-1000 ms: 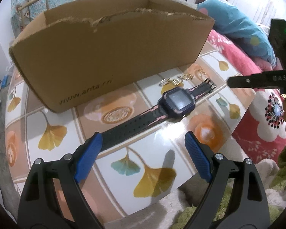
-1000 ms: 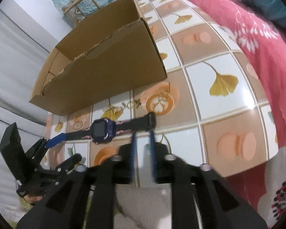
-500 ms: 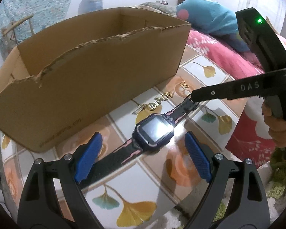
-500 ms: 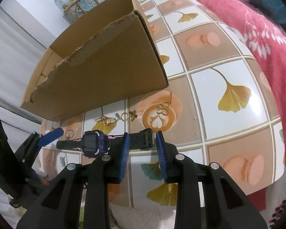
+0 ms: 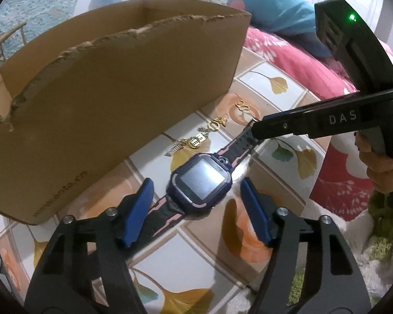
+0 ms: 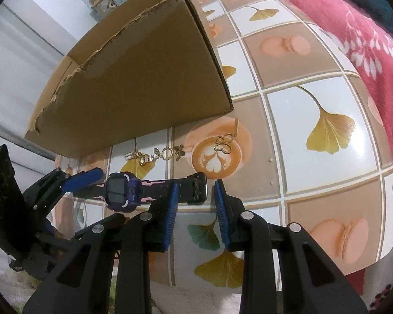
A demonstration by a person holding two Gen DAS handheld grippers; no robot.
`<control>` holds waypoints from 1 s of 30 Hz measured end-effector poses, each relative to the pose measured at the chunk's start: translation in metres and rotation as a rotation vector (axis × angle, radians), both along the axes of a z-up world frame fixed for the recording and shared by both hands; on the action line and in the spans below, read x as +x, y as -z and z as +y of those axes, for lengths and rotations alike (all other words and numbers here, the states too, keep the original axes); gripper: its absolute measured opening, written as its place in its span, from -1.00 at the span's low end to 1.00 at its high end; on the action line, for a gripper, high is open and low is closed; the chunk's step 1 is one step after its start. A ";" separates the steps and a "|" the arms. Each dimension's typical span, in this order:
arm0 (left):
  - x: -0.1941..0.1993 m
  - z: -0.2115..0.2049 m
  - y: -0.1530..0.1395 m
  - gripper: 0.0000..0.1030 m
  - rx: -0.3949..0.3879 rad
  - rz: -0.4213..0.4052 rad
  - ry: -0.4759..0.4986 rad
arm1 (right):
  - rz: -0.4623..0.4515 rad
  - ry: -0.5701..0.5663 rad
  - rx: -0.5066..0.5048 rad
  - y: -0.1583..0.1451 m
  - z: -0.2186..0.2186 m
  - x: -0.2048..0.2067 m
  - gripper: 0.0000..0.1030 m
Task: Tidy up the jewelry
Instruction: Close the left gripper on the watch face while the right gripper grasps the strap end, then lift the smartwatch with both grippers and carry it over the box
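1. While the watch (image 5: 200, 176) lies flat on the tiled surface (image 6: 314, 178) in front of the cardboard box (image 5: 112, 99), the left tongs (image 5: 196, 209) stand wide around its face and strap.
2. Right tongs (image 6: 194, 209) sit narrowly parted around the buckle end of the strap, not clamping it.
3. Gold trinkets (image 6: 154, 154) lie between watch and box.

A dark purple smartwatch (image 5: 201, 180) with a black-and-pink strap lies flat, screen up, on the tiled surface (image 6: 314, 167). Behind it, gold pieces (charms (image 6: 154, 155) and a butterfly pendant (image 6: 224, 144)) lie before an open, torn-edged cardboard box (image 5: 104, 99).
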State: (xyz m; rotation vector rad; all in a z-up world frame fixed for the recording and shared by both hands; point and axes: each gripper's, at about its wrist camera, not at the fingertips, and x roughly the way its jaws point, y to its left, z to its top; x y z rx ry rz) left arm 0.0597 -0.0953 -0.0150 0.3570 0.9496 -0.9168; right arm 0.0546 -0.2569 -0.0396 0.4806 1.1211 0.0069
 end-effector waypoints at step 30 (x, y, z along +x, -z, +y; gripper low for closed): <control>-0.021 0.008 -0.034 0.00 -0.068 -0.094 -0.012 | -0.146 -0.032 -0.041 -0.061 0.005 -0.033 -0.91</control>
